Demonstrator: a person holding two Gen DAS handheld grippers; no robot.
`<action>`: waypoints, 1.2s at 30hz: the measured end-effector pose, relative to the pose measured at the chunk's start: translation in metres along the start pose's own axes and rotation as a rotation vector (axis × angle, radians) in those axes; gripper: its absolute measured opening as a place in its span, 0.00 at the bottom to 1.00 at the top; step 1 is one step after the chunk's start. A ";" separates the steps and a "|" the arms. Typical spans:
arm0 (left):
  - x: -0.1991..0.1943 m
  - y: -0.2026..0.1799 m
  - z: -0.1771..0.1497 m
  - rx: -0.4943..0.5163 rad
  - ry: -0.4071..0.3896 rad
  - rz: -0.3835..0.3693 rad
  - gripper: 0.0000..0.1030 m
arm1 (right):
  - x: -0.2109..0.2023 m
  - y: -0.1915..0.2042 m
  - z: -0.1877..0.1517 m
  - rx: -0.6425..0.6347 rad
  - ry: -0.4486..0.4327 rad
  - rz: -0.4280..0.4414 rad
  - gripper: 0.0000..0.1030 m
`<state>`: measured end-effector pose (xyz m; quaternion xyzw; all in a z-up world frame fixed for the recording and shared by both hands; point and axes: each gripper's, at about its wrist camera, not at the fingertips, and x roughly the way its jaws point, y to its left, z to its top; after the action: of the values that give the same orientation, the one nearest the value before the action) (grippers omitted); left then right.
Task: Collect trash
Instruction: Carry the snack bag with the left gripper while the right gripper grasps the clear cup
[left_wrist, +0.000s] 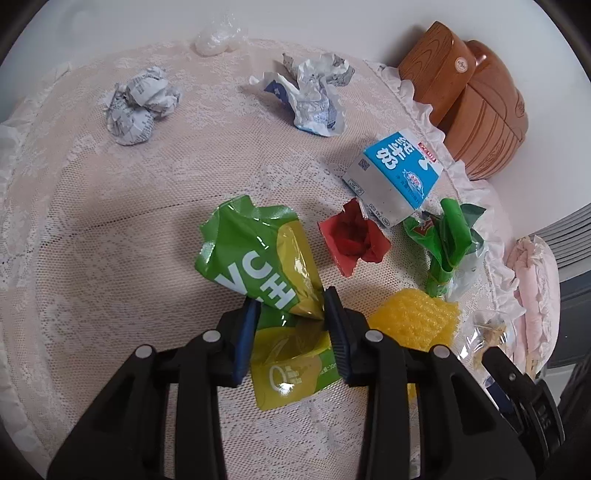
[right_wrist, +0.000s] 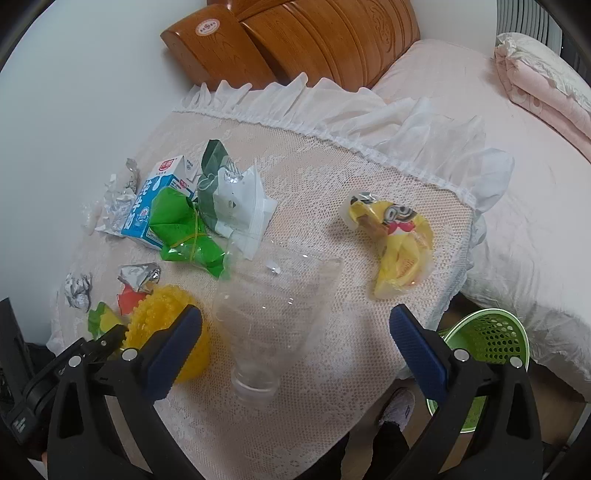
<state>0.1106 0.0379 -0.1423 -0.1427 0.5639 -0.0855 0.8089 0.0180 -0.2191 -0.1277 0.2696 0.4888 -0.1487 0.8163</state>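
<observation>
On the left, our left gripper (left_wrist: 290, 308) has its blue pads pinched on the green and yellow snack bag (left_wrist: 258, 254), gripping the crumpled middle where the foil folds on itself. The bag lies on the lace tablecloth (left_wrist: 110, 240), just left of the red paper scrap (left_wrist: 352, 240) and the yellow spiky ball (left_wrist: 413, 321). We judge the hold good but thin: foil slips, so we keep the squeeze firm and lift straight up before swinging, so the loose lower flap does not drag the ball along.

Moving right, our right gripper (right_wrist: 295, 343) hovers with its jaws spread wide, holding nothing, either side of the clear plastic bottle (right_wrist: 266, 325), which lies on its side with its neck toward us. We should lower until the pads flank the body rather than the narrow neck, then close gently, since thin plastic buckles and can squirt out.

Farthest right, the green mesh basket (right_wrist: 491, 336) stands on the floor below the table edge, so each load should travel to the right and drop there.
</observation>
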 end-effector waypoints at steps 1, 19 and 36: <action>-0.005 0.002 0.000 0.011 -0.010 -0.001 0.34 | 0.004 0.002 0.001 -0.002 0.008 0.008 0.84; -0.088 -0.085 -0.062 0.463 -0.086 -0.125 0.34 | -0.087 -0.105 -0.037 0.032 -0.138 0.027 0.72; -0.027 -0.294 -0.225 0.991 0.263 -0.355 0.34 | -0.096 -0.322 -0.126 0.276 -0.005 -0.365 0.98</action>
<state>-0.1026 -0.2619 -0.0948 0.1747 0.5195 -0.4939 0.6750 -0.2817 -0.4087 -0.1855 0.2854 0.5027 -0.3602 0.7322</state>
